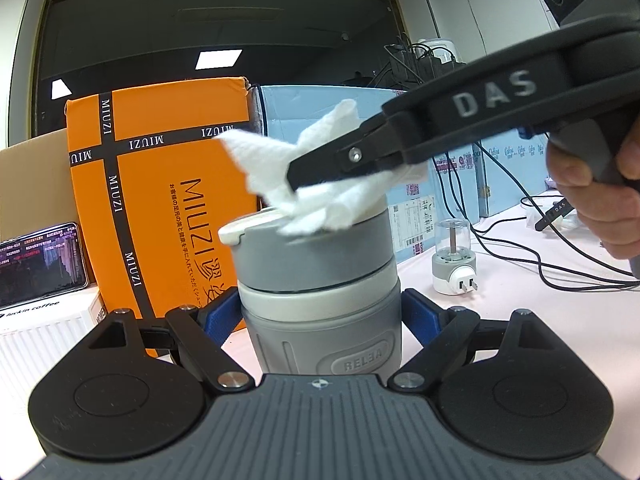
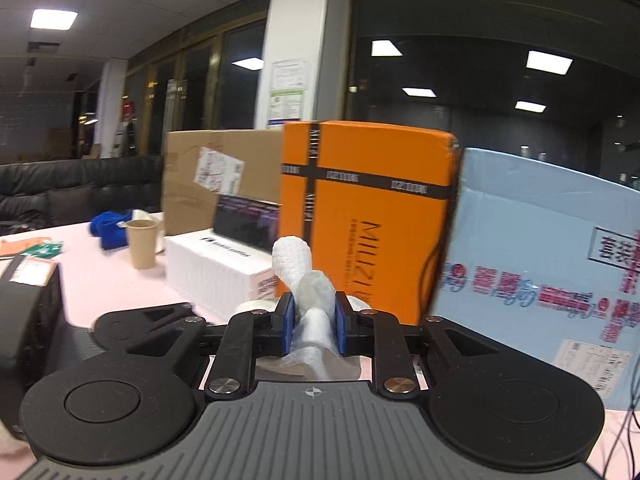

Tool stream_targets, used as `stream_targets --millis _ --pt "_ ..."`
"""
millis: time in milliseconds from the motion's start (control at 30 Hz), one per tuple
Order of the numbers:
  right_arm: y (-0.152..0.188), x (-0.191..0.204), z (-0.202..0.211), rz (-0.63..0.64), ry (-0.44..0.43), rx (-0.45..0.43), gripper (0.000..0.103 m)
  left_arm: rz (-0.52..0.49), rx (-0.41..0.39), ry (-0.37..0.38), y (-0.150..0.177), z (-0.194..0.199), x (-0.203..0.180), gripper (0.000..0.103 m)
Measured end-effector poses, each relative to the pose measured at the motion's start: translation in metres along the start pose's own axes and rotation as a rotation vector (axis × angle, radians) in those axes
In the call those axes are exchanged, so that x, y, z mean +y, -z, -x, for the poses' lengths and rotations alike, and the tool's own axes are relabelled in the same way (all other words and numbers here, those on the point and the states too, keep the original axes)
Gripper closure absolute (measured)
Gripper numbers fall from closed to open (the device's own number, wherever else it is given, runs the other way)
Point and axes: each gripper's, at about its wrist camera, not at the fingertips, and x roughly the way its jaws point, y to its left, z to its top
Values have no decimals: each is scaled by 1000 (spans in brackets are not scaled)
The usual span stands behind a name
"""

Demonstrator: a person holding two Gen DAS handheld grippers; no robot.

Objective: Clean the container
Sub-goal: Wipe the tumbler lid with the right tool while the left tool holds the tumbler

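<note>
A grey container (image 1: 320, 300) with a white band and a grey lid stands upright, marked RELEA, gripped on both sides by my left gripper (image 1: 320, 312). My right gripper (image 1: 296, 178) comes in from the upper right, held by a hand (image 1: 596, 196), shut on a crumpled white cloth (image 1: 304, 176) that rests on the lid's top. In the right wrist view the right gripper (image 2: 314, 320) pinches the white cloth (image 2: 308, 284) between blue pads, and a sliver of the lid (image 2: 256, 306) shows just beyond.
An orange MIUZI box (image 1: 160, 200), a light blue box (image 1: 440, 184) and a brown carton (image 2: 212, 184) stand behind. A phone (image 1: 40, 264) leans on a white box (image 2: 216, 276). A small plug-in device (image 1: 454, 260) and cables (image 1: 520, 240) lie right. A paper cup (image 2: 141, 242) sits left.
</note>
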Motion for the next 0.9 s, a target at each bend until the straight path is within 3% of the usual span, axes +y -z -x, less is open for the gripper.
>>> stream_targets --millis 267,533,900 --pt "4 9 -11 -44 -46 -21 84 -13 1 -4 -1 -1 -2 20" --pt "9 0 -19 -88 -18 -60 84 -25 -2 -2 -1 0 -5 20" --pt "10 -13 -11 -99 42 -45 84 -15 0 -2 3 4 -6 20"
